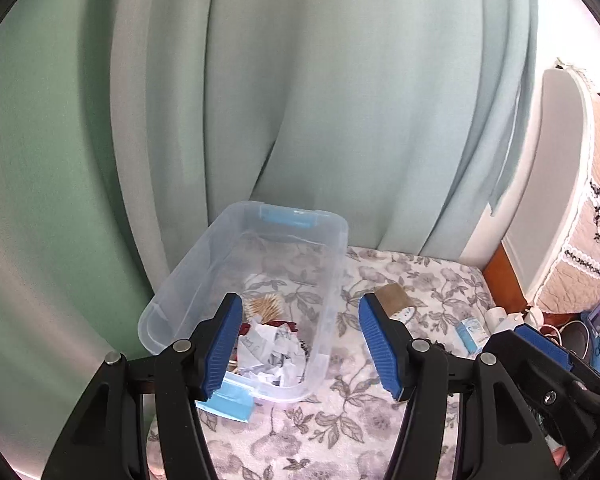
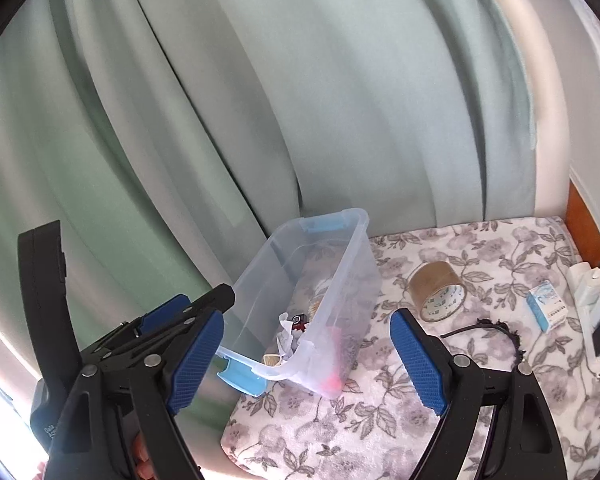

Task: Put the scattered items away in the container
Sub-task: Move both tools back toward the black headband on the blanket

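Note:
A clear plastic container [image 1: 180, 276] with blue latches stands on the flowered blanket by the curtain. Inside it lie crumpled paper [image 1: 268, 348] and a bundle of thin wooden sticks [image 1: 265, 306]. My left gripper [image 1: 302, 344] hovers open above its near end, nothing between the fingers. My right gripper [image 2: 309, 360] is open and empty too, over the container's [image 2: 352, 248] near right corner. Out on the blanket lie a brown tape roll [image 2: 436, 289], a small blue box [image 2: 546, 307] and a black headband [image 2: 498, 330]. The left gripper [image 2: 204, 300] shows at the left of the right wrist view.
A pale green curtain [image 1: 300, 100] hangs right behind the container. The flowered blanket [image 2: 380, 420] ends at a near edge below the container. A white power strip [image 2: 588, 286] with cables lies at the far right. A wooden edge [image 1: 500, 276] and a quilted cover border the right side.

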Tool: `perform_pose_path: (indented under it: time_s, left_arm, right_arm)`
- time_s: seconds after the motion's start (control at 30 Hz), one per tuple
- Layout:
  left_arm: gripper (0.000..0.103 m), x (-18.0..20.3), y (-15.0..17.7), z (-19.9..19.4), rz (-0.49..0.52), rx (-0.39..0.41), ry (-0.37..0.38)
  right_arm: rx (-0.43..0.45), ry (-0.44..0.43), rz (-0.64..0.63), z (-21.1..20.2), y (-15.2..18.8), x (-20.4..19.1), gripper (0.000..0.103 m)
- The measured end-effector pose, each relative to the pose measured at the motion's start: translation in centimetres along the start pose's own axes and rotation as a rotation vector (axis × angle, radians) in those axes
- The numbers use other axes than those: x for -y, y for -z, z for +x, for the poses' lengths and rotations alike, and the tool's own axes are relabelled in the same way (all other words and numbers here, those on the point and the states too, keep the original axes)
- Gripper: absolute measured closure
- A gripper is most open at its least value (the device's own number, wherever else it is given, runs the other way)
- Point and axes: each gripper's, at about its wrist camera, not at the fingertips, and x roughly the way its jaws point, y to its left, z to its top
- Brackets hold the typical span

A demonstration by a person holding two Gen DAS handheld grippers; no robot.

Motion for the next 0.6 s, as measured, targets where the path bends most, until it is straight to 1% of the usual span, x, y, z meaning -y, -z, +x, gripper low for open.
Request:
perform_pose_path:
  time_s: [0.1,0.17,0.27,0.33,0.5,0.6]
  left_arm:
    - [0.041,2.5,0.1,-0.7,0.057,0.015,0.034]
    - [0.041,4.2,0.5,-1.4,0.104,0.022,0.067]
    - [0.041,6.3,1.2,-1.7,0.152,0.012,0.108]
    - [0.041,7.6,1.6,-1.6,0.181,0.006,0.121]
    - [0.041,9.7,2.5,-2.2,0.199,0.043,0.164]
    - [0.041,10.7,2.9,-2.0,0.217,0.029,0.162]
  right_arm:
    - [0.045,0.022,0.028,-2.3,-0.1,1.5,0.015]
    - [0.060,0.039,0.050,-3.5,0.1,2.7,0.015]
    - [0.076,0.081,0.086,-5.0,0.8,4.5,0.015]
    - [0.092,0.098,0.114,-5.9,1.3,5.6,0.015]
    - [0.111,0.143,0.181,-7.8,2.7,8.7,0.014]
    - [0.110,0.173,0.233,-8.3,3.4,10.8,0.014]
